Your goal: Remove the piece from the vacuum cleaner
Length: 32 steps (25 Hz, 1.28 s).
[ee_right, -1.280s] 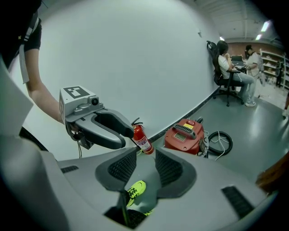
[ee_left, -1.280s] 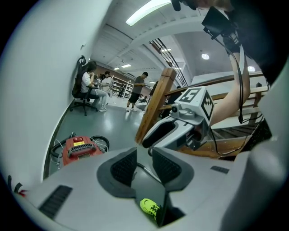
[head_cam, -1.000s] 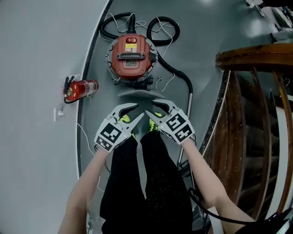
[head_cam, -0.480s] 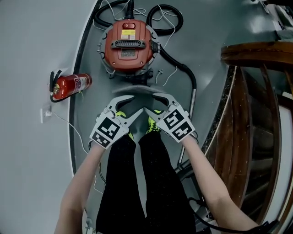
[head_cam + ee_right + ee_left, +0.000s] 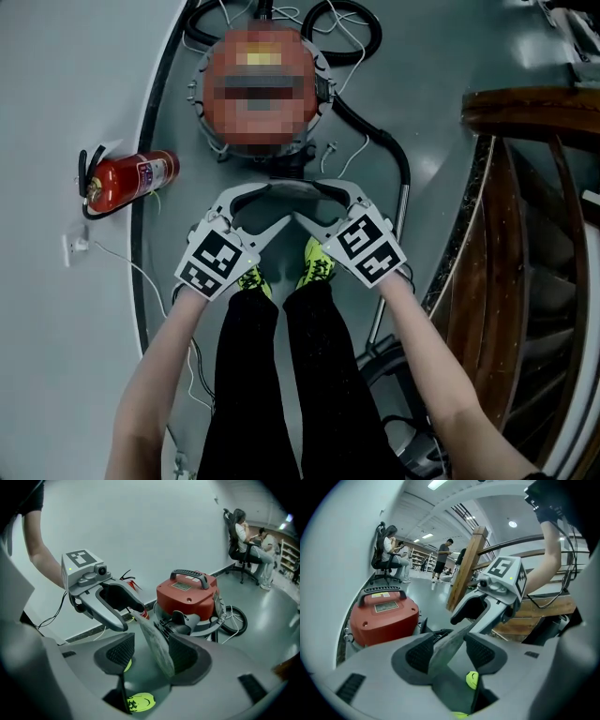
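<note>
The thin grey piece (image 5: 289, 191) lies edge-on, long axis side to side, spanning from the left hand-held gripper (image 5: 277, 206) to the right hand-held gripper (image 5: 309, 204). Both sets of jaws are opening, pads off it. The vacuum cleaner (image 5: 384, 616) is just ahead.

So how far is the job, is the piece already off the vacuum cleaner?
Done, it seems: the grey piece is off the vacuum cleaner. In hand: it lies between the fingers of the left gripper and right gripper, which are opening. Left: only letting it go.
</note>
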Motion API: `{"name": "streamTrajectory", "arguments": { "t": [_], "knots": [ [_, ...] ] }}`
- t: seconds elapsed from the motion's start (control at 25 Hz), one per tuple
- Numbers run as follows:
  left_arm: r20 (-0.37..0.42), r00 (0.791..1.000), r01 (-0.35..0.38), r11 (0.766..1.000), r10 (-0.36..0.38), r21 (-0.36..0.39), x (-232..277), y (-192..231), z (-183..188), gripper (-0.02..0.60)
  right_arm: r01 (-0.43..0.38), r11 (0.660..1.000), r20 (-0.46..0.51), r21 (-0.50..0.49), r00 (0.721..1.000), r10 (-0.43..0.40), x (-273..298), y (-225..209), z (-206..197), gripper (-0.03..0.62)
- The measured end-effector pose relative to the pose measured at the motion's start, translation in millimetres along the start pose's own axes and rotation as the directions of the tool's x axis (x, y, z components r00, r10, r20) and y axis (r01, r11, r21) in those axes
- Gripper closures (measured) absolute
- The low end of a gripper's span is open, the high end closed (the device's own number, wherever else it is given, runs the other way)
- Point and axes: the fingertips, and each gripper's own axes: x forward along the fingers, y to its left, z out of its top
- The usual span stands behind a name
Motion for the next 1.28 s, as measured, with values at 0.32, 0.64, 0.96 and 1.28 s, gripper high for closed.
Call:
{"name": "streamTrajectory", "arguments": {
  "t": [0.32, 0.64, 0.96, 1.28],
  "knots": [
    [-0.074, 0.997, -0.011, 0.998, 0.015, 0.054, 22.2, 24.6, -19.6, 0.342, 0.007, 0.994, -0.099, -0.105, 0.995, -0.017, 20.3, -23.5, -13.8, 0.356],
    [-0.110, 0.994, -0.008, 0.998, 0.015, 0.065, 35.7, 37.2, -28.1, 0.342, -0.031, 0.986, -0.190, -0.162, 0.982, -0.001, 36.6, -27.2, -28.0, 0.358],
    [-0.135, 0.991, 0.010, 0.998, -0.001, 0.066, 44.8, 40.1, -38.6, 0.342, -0.007, 0.985, -0.197, -0.174, 0.980, -0.028, 48.5, -34.5, -34.7, 0.364],
    [-0.169, 0.986, 0.027, 0.994, -0.010, 0.103, 48.5, 42.2, -42.9, 0.342, -0.015, 0.985, -0.196, -0.170, 0.980, -0.019, 49.9, -35.1, -35.3, 0.402]
  ]
}}
